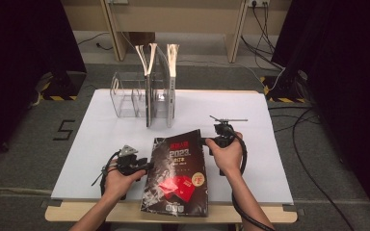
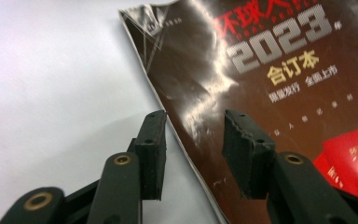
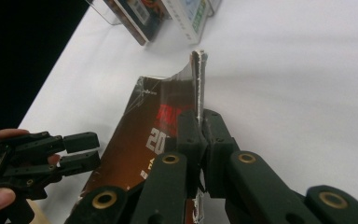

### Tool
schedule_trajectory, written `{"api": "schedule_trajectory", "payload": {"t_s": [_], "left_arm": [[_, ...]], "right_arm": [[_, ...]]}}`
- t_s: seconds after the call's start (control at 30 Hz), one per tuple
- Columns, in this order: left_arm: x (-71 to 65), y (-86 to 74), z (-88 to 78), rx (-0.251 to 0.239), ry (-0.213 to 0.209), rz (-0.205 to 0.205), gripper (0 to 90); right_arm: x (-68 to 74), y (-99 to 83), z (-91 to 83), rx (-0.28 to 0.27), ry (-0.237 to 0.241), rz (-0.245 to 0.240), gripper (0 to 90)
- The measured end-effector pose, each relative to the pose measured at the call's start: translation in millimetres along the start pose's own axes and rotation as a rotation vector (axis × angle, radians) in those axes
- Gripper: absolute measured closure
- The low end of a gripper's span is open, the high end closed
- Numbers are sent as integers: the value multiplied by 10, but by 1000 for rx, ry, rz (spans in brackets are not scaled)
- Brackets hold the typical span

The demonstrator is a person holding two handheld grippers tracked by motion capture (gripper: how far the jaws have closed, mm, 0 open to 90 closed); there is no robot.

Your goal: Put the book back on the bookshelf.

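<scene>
Magazine (image 1: 177, 173) with a dark glossy cover lies between the two tongs, on the white table (image 1: 101, 139), and one edge of it is lifted. The right tongs (image 3: 199, 130) are closed tight on the magazine's edge: in the right gripper view the thin stack of pages stands upright between the two black pads and rises above them, so this side of the magazine is raised from the table while the cover slopes down and away to the left of these tongs. In the high view the right tongs (image 1: 206, 142) grip the upper right part of the magazine, near its far corner. The left tongs (image 2: 193, 156) are partly open and hold nothing. In the left gripper view the magazine's left edge runs up through the gap between the two pads: one pad is over the white table, the other is over the dark cover, and neither pad presses on the paper. In the high view the left tongs (image 1: 149, 166) are just beside the left edge of the magazine, about at its middle. Beyond both tongs, well apart from the magazine, a clear rack (image 1: 130, 96) with upright books (image 1: 171, 82) stands on the table.
</scene>
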State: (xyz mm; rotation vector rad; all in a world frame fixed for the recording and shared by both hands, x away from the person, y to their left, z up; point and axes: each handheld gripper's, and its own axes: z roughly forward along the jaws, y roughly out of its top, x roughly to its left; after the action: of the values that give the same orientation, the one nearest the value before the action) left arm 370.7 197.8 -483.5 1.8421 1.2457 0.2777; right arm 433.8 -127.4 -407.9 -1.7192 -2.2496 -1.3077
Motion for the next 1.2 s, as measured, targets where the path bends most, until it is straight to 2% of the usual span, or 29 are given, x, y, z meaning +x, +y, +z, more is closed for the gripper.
{"api": "schedule_trajectory", "payload": {"t_s": [0.17,0.3,0.43,0.5,0.67,1.2], "left_arm": [[8,55,-69,-18,5,-8,556],[2,114,-147,-41,3,-20,531],[9,138,-186,-51,6,-19,516],[13,147,-213,-53,8,-23,511],[30,160,-246,-54,12,-25,497],[20,239,-373,-98,8,-29,498]], "right_arm": [[82,12,-59,-25,15,-11,875],[206,46,-136,-60,40,-36,875],[276,68,-167,-74,48,-36,875],[366,94,-196,-93,64,-51,875],[488,143,-243,-111,88,-85,875],[726,247,-352,-175,89,-163,876]]}}
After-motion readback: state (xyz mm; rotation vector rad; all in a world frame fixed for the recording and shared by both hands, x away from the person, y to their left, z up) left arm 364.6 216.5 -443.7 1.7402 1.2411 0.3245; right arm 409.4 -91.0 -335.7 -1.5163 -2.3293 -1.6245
